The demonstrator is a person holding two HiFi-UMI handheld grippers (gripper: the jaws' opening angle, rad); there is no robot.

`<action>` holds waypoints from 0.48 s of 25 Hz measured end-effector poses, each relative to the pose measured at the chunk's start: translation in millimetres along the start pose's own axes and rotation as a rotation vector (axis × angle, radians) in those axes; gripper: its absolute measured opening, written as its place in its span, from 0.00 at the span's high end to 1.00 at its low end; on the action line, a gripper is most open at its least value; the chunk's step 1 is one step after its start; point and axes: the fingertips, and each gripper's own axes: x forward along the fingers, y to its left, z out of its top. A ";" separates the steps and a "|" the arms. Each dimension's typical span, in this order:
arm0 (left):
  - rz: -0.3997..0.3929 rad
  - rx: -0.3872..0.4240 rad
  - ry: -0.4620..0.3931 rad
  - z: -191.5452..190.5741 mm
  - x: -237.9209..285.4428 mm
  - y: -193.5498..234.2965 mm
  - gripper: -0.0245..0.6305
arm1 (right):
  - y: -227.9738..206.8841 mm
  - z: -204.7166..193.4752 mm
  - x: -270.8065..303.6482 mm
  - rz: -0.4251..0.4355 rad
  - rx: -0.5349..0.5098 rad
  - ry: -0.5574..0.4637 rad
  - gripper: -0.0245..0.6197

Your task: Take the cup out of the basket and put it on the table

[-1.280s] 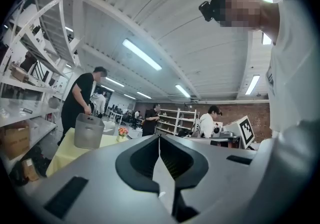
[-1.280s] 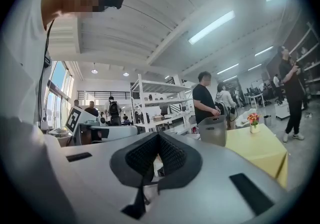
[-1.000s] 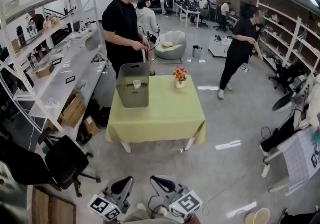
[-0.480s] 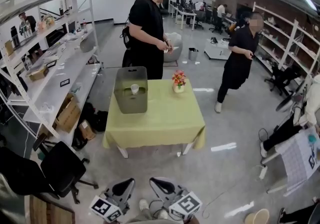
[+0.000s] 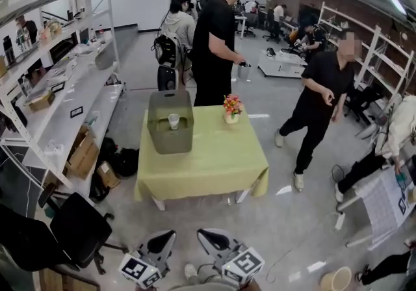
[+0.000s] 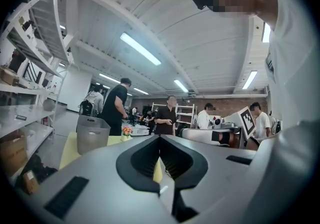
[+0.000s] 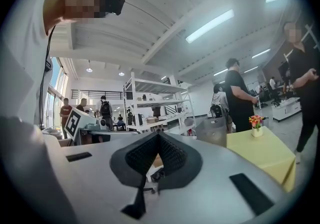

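My left tongs [image 5: 158, 245] and right tongs [image 5: 216, 243] are held level, and each pair has its jaws pressed together with nothing between them. The small white cup [image 5: 173, 121] sits inside the grey plastic basket [image 5: 170, 142] on the yellow-green clothed table [image 5: 214, 160], well ahead of both tips.

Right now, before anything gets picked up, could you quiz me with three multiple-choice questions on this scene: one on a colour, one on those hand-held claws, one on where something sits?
1. The tablecloth is: A red; B yellow-green; C blue.
2. The left gripper and right gripper are: A shut and empty; B wide open; C each gripping something.
3. The cup is: A on the tablecloth; B in the right gripper; C in the basket.

1 B: the cloth shows yellow-green.
2 A: each gripper view shows the jaws together with nothing between them.
3 C: it stands inside the grey basket.
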 end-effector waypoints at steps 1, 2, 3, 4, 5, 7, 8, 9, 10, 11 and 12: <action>-0.006 0.002 0.001 0.9 0.1 3.4 0.95 | -0.2 -1.9 2.7 -0.007 0.000 0.008 0.95; -0.010 0.004 0.002 1.5 0.1 6.5 0.95 | -0.3 -2.8 5.3 -0.013 -0.003 0.011 0.95; -0.015 0.007 0.003 2.1 0.2 9.5 0.95 | -0.3 -2.5 8.1 -0.018 -0.009 0.009 0.95; -0.018 0.009 0.004 2.6 0.6 12.4 0.95 | -0.4 -1.1 10.9 -0.023 -0.013 0.005 0.95; -0.022 0.010 0.003 3.3 1.6 15.0 0.95 | -0.6 1.3 13.7 -0.028 -0.017 0.000 0.95; -0.026 0.010 0.000 5.3 3.7 19.5 0.95 | -1.2 5.0 18.2 -0.035 -0.022 0.000 0.95; -0.027 0.008 -0.003 6.2 4.7 21.6 0.95 | -1.7 5.7 20.1 -0.036 -0.023 0.002 0.95; -0.029 0.006 -0.006 6.8 5.7 23.6 0.95 | -2.4 5.9 21.8 -0.037 -0.023 0.005 0.95; -0.030 0.004 -0.008 6.7 6.9 25.6 0.95 | -3.7 5.5 23.5 -0.039 -0.023 0.009 0.95; -0.031 0.002 -0.008 5.9 8.2 27.9 0.95 | -5.6 4.7 25.4 -0.040 -0.023 0.014 0.95; -0.032 0.002 -0.008 4.6 9.7 30.5 0.95 | -7.9 3.9 27.6 -0.041 -0.023 0.020 0.95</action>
